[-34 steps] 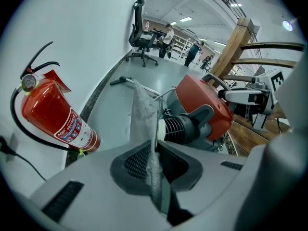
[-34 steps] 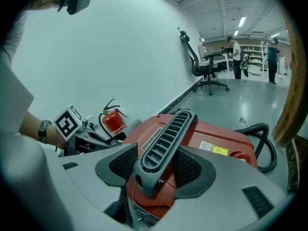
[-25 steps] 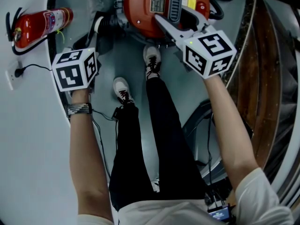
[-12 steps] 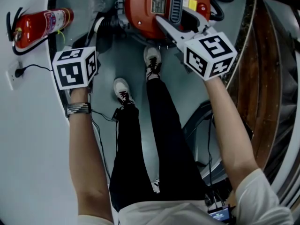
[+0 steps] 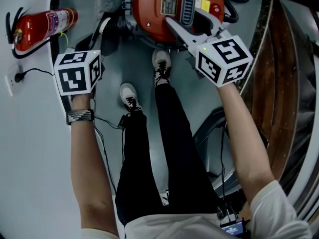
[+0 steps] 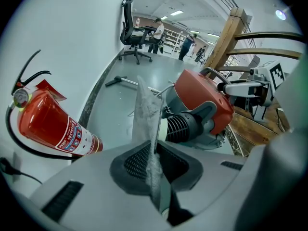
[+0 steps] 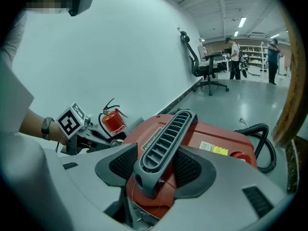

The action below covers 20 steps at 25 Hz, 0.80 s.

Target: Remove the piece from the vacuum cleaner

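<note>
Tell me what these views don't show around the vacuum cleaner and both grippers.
Head view: left gripper fingers and their grey piece, hidden under the marker cube.
Head view: vacuum cleaner's far part, cut by the top edge; label print too small.
Right gripper view: vacuum's base, behind the right gripper holding its handle.

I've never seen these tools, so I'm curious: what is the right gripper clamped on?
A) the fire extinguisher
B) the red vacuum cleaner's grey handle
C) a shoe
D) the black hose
B: the right gripper view shows the right gripper with jaws closed on the grey handle atop the red vacuum cleaner.
</note>
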Motion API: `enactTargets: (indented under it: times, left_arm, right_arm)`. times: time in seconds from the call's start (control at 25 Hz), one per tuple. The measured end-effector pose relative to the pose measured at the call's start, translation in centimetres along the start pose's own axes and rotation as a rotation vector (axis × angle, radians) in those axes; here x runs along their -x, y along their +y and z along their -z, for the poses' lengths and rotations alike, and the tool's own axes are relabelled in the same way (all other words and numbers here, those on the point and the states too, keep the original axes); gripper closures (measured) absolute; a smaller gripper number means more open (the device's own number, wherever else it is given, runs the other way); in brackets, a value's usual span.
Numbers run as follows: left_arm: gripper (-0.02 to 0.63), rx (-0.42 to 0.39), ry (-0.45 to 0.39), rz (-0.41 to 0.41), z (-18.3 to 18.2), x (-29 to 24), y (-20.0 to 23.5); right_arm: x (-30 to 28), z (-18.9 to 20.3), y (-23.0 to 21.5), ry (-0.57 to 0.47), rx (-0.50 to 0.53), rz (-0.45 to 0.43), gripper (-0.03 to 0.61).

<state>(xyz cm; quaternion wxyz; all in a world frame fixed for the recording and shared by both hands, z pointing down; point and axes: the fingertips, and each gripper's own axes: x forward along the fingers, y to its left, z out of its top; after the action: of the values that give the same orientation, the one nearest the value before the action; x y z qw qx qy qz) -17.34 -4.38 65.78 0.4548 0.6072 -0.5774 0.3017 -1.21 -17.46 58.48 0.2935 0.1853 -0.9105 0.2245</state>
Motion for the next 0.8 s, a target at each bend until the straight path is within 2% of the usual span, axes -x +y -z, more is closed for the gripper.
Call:
enactTargets:
  times: [0.4,0.68,0.8]
  left_arm:
    - [0.575,-0.018,0.013,-0.012,-0.36,-0.18,0.50]
    - [0.578,-0.083,0.021,-0.002,-0.38,-0.48,0.44]
    - [0.578,-0.070,0.020,-0.026,-0.65,-0.56,1.05]
  right_arm:
    - [-0.01,0.03,0.04,0.000,0.003,0.002,0.344]
    - [0.00,0.04,0.06,-0.002,0.008,0.005,0.344]
    - [-0.04,0.04,0.03,-0.001,0.008,0.005,0.344]
